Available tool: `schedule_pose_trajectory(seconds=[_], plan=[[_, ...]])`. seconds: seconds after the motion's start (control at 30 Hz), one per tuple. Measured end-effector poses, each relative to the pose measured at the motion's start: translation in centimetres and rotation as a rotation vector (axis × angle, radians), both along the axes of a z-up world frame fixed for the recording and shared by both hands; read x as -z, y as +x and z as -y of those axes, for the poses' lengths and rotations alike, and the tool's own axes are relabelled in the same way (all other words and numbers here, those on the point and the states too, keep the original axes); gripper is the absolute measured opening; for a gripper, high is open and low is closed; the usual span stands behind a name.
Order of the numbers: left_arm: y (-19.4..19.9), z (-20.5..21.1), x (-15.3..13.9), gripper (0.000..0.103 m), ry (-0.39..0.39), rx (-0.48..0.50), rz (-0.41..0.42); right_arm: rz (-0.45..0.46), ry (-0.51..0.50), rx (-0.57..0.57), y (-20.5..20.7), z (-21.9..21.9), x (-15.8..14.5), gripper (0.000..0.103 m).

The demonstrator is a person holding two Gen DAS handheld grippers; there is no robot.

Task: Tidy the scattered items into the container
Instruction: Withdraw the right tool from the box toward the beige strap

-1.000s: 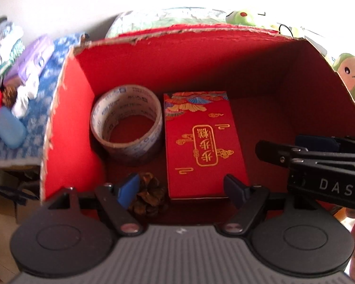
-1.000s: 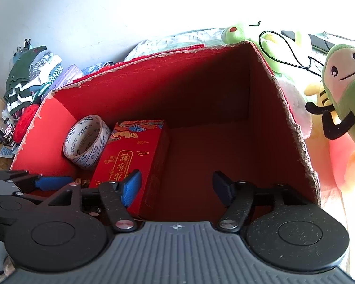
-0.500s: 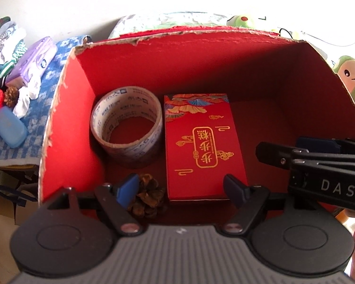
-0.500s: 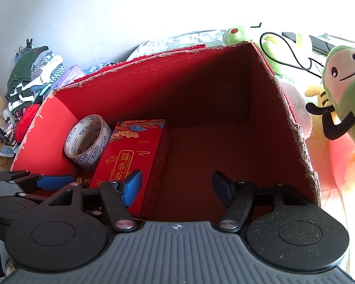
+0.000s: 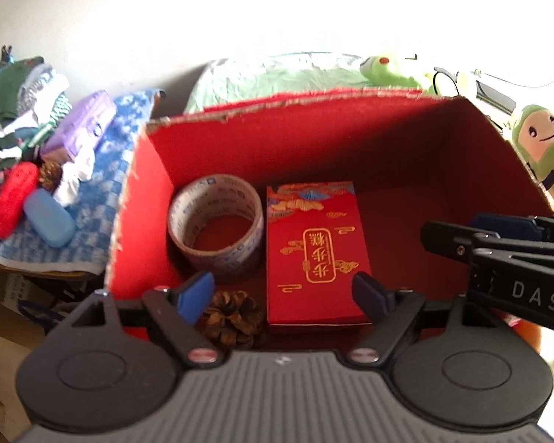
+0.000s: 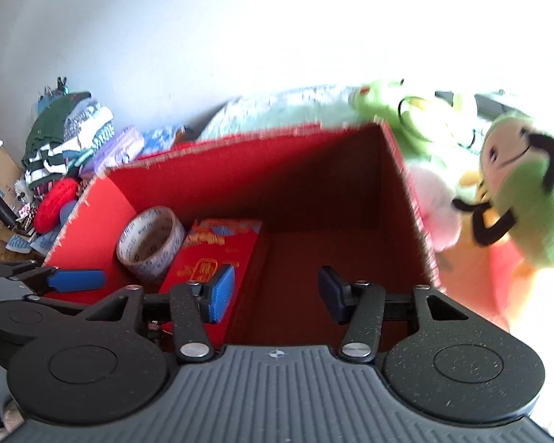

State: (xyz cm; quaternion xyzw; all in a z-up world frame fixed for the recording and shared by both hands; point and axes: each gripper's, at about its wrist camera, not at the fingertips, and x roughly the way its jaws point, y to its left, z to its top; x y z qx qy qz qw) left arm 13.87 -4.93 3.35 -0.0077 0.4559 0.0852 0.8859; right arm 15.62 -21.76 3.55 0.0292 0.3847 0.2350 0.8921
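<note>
**Three things sit in the red box**

The red box [image 5: 443, 136] is open at the top. Inside, on its floor, a roll of tape [image 5: 215, 227] lies flat near the left wall. Just beside it on the right lies a red packet [image 5: 315, 254] with gold writing. A pine cone [image 5: 232, 317] sits in front of the tape.

The left tool [image 5: 284, 295] hangs over the box. Its jaws are opening and nothing is between them. The right tool [image 6: 277, 291] hangs over the box too. Its jaws are closing on nothing.

Left of the box, on a blue checked cloth [image 5: 103, 184], lie a blue case [image 5: 48, 217], a red case [image 5: 13, 199] and another pine cone [image 5: 50, 174]. Green soft toys [image 5: 539, 144] sit to the right.
</note>
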Motion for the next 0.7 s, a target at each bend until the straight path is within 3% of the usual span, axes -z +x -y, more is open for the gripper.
schedule_pose_trajectory(seconds=[0.27,0.33,0.4,0.7], plan=[[-1.1,1.3,-1.8,0.089,0.052,-0.011,0.011,0.038,0.021,0.032,-1.5,1.4,-1.2,0.052],[-1.6,1.5,-2.0,0.089,0.053,-0.016,0.007,0.050,0.012,0.030,-2.0,1.6,-1.4,0.042],[-2.0,1.6,-2.1,0.089,0.052,-0.018,0.006,0.060,0.010,0.024,-2.4,1.7,-1.5,0.040],[-3.8,2.1,-3.0,0.089,0.055,-0.011,0.031,0.098,0.078,0.014,-4.3,3.5,-2.3,0.040]])
